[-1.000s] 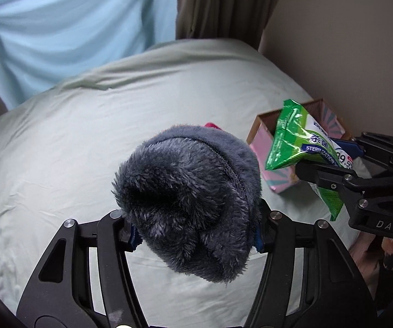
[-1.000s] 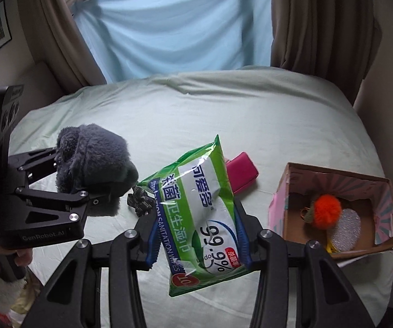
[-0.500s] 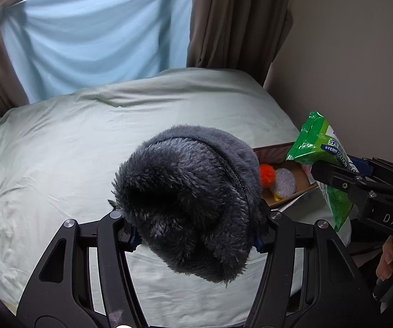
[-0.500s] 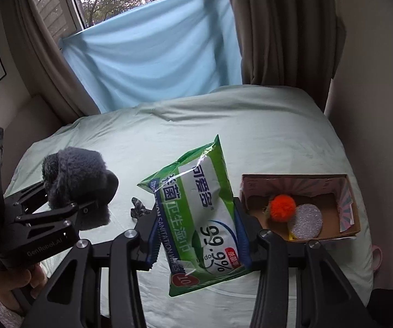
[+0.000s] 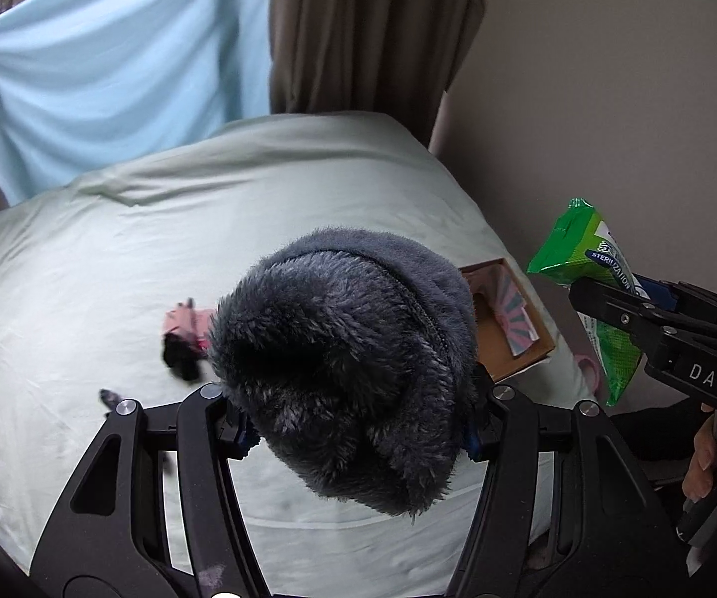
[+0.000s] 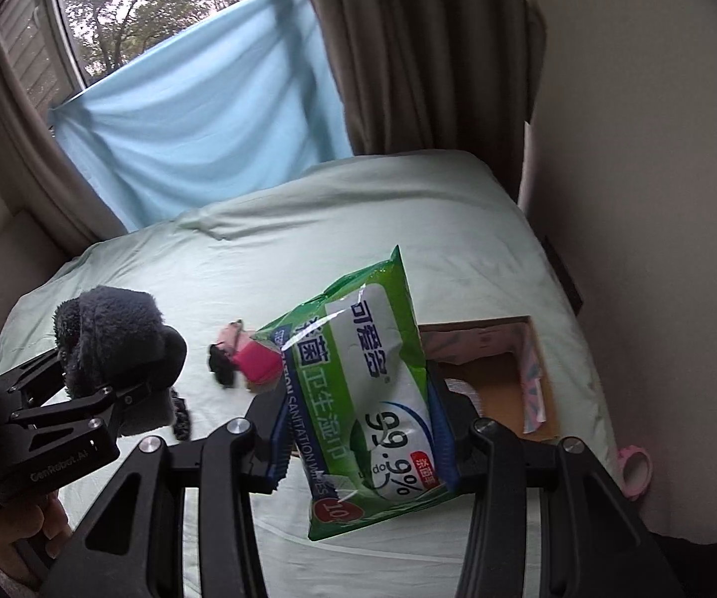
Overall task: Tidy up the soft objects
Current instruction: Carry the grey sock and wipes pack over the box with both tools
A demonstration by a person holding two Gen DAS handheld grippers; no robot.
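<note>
My left gripper (image 5: 356, 426) is shut on a fluffy dark grey pouch (image 5: 343, 364) and holds it above the pale green bed (image 5: 109, 259). The pouch also shows in the right wrist view (image 6: 109, 344). My right gripper (image 6: 358, 441) is shut on a green pack of wet wipes (image 6: 368, 398), held in the air; the pack shows at the right of the left wrist view (image 5: 593, 294). An open cardboard box (image 6: 508, 378) lies on the bed at the right, partly hidden behind the pack. It shows behind the pouch in the left wrist view (image 5: 513, 319).
A pink item with a black tuft (image 6: 244, 359) lies on the bed between the grippers; it also shows in the left wrist view (image 5: 184, 334). A small black clip (image 6: 181, 411) lies near it. A pink ring (image 6: 635, 468) sits at the bed's right edge. Wall and curtains stand behind.
Both grippers have risen and tilted while keeping their loads. The box now sits lower and nearer under the wipes pack, and the pink item has come into view.
</note>
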